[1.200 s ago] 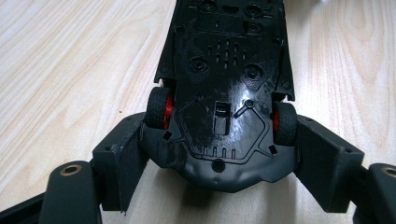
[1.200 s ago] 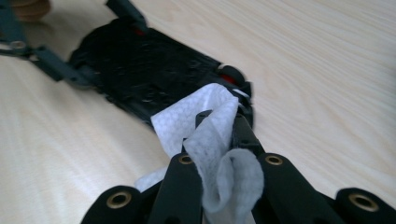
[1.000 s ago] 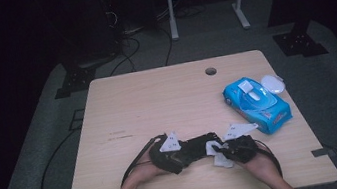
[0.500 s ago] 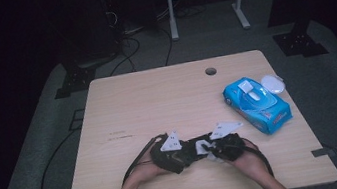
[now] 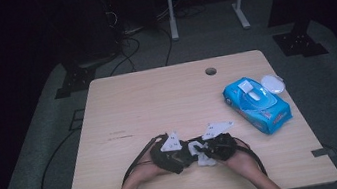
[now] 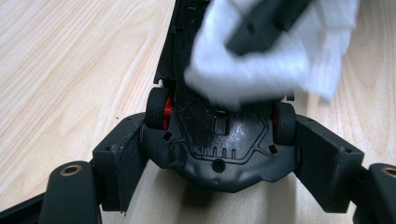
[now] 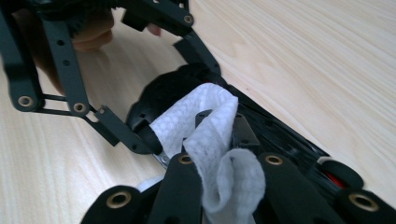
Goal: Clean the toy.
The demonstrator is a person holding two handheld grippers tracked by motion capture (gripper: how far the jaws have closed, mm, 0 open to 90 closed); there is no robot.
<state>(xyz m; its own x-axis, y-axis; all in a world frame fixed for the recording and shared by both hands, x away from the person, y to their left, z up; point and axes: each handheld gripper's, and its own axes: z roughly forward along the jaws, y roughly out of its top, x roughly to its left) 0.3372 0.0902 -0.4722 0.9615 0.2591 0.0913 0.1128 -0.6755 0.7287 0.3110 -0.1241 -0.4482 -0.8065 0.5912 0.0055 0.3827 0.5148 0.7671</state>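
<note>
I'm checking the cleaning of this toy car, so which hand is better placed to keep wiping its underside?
The right. Its claw is shut on the white wipe, which lies against the toy car. The left claw clamps the car by its sides, holding it steady on the table.

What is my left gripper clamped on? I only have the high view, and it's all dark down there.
Observer: A black toy car, upside down, held across its sides by the wheels.
Operator: And the white bit by my right gripper?
Observer: A wipe, pinched in the right gripper and lying on the car's underside.
Operator: Any colour on that car?
Observer: Red hubs inside the wheels.
</note>
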